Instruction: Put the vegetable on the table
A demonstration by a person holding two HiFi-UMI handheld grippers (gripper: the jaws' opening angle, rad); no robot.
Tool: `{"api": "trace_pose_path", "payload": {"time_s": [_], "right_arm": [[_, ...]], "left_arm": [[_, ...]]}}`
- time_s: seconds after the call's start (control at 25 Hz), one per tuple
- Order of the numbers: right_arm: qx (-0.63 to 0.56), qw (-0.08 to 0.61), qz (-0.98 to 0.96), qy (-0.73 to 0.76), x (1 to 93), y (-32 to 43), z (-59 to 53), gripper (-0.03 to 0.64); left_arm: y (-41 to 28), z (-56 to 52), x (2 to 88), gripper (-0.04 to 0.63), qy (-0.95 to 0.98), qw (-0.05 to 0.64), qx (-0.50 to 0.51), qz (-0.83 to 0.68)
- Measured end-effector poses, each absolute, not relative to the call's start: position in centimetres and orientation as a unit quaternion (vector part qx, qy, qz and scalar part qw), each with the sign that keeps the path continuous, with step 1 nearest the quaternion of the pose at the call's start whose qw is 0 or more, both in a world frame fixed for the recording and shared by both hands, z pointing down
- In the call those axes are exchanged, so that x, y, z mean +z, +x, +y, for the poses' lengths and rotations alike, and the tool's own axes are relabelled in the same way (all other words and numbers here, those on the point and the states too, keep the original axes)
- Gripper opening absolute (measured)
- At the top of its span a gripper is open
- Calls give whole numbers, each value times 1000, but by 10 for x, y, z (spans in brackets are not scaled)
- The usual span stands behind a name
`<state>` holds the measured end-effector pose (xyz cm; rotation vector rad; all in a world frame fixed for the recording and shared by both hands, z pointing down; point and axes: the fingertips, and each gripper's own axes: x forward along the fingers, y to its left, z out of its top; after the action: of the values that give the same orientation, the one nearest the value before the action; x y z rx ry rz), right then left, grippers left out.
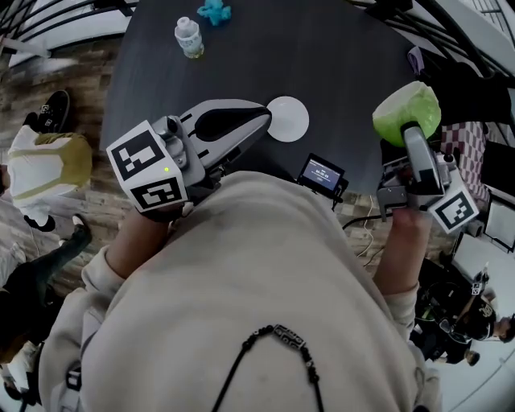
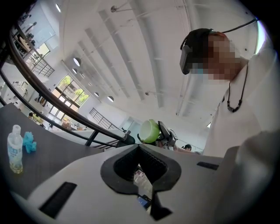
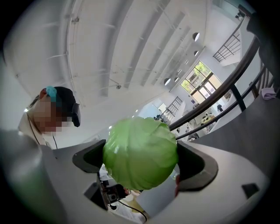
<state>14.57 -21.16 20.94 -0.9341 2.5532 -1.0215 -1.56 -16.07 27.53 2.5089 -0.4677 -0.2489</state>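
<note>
A round green cabbage (image 1: 406, 111) is held up in the air off the right edge of the dark round table (image 1: 338, 64). My right gripper (image 1: 411, 133) is shut on it, and the cabbage (image 3: 140, 151) fills the space between the jaws in the right gripper view. My left gripper (image 1: 264, 118) reaches over the table's near edge, shut with its tips touching and nothing between them. In the left gripper view that gripper (image 2: 139, 148) points upward, and the cabbage (image 2: 149, 130) shows beyond it.
A small clear bottle (image 1: 189, 37) and a blue toy (image 1: 214, 11) stand at the table's far side. A white round disc (image 1: 287, 119) lies just beyond the left gripper's tips. A small device with a screen (image 1: 322, 175) sits at the near edge. Railings and floor surround the table.
</note>
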Motion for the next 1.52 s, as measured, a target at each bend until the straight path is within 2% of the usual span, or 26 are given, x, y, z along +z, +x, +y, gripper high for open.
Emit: {"api": "trace_pose_path", "payload": {"time_s": [0.32, 0.52, 1.52], "right_arm": [[-357, 72, 880, -304, 235, 135, -224, 495], [-346, 0, 885, -312, 260, 130, -228, 495], [-408, -124, 856, -291, 409, 101, -272, 495]], "left_arm": [[-27, -153, 279, 6, 929, 289, -85, -215], [-36, -142, 279, 6, 921, 294, -79, -243], [-95, -152, 310, 6, 880, 325, -66, -341]]}}
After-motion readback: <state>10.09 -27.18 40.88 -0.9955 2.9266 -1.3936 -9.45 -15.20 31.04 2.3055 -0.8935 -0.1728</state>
